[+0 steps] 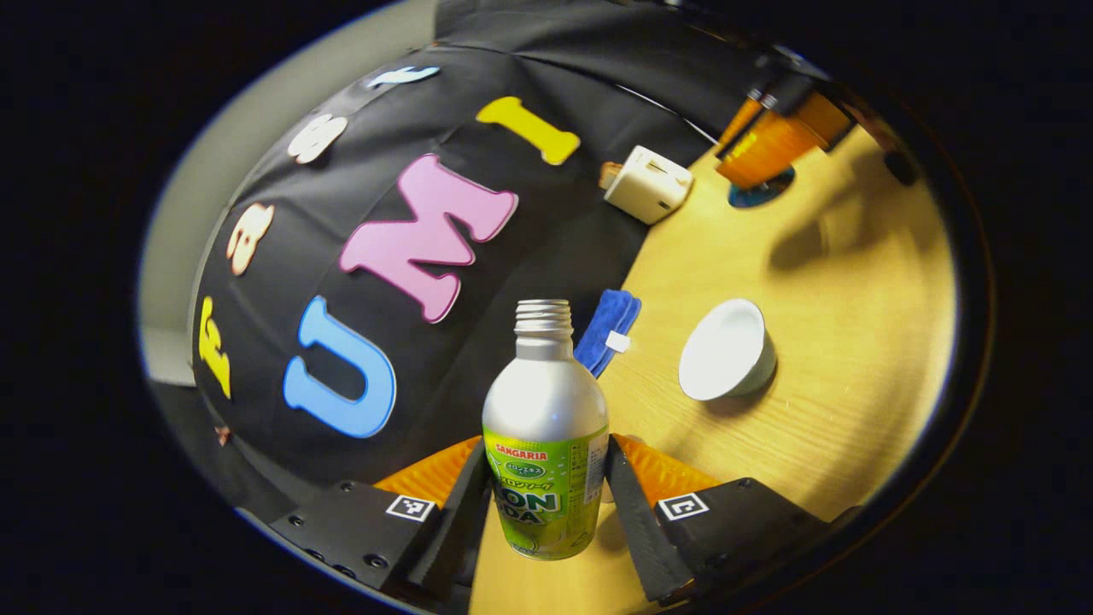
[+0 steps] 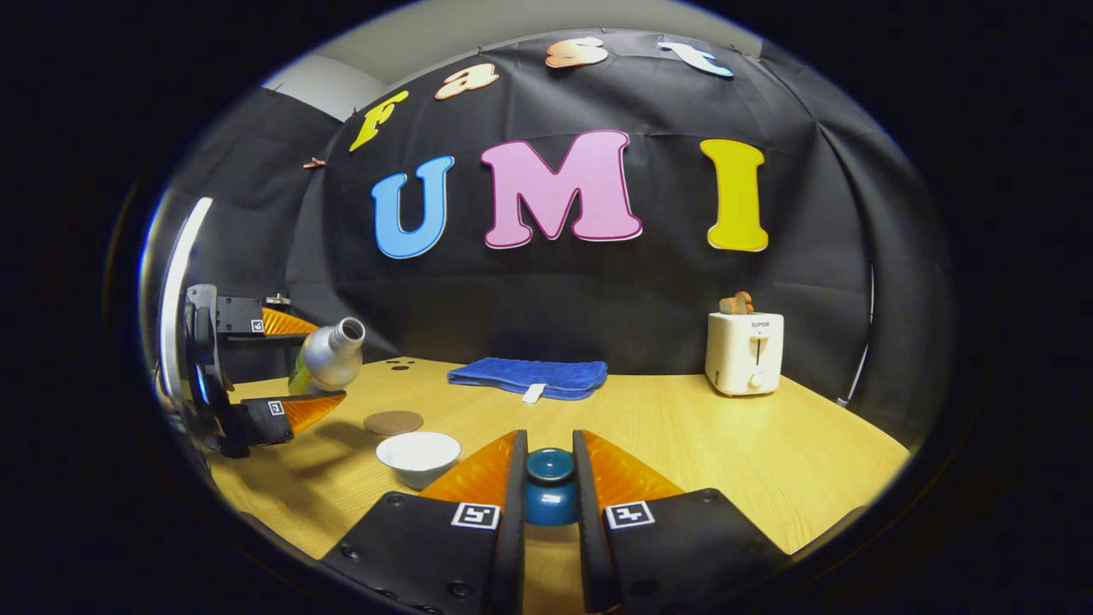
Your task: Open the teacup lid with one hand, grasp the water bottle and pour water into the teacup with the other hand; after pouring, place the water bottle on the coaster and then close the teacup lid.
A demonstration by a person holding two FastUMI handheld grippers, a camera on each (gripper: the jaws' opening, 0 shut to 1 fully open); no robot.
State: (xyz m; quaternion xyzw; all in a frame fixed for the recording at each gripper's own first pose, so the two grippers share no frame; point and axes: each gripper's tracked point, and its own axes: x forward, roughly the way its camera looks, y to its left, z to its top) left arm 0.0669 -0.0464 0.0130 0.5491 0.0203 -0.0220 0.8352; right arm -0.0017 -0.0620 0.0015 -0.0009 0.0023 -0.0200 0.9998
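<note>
Left gripper clamps the tilted water bottle above the open teacup, right gripper holds the blue lid at bottom centre over the worktop.

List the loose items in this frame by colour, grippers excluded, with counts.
White: 2, teacup and toaster
Blue: 2, lid and towel
Silver-green: 1, bottle
Brown: 1, coaster
Total: 6

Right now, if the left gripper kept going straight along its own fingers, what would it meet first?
Apart from the water bottle clamped in the left gripper, probably the black cloth wall. The teacup and blue towel sit off to the side. Depth is hard to judge through the fisheye.
</note>
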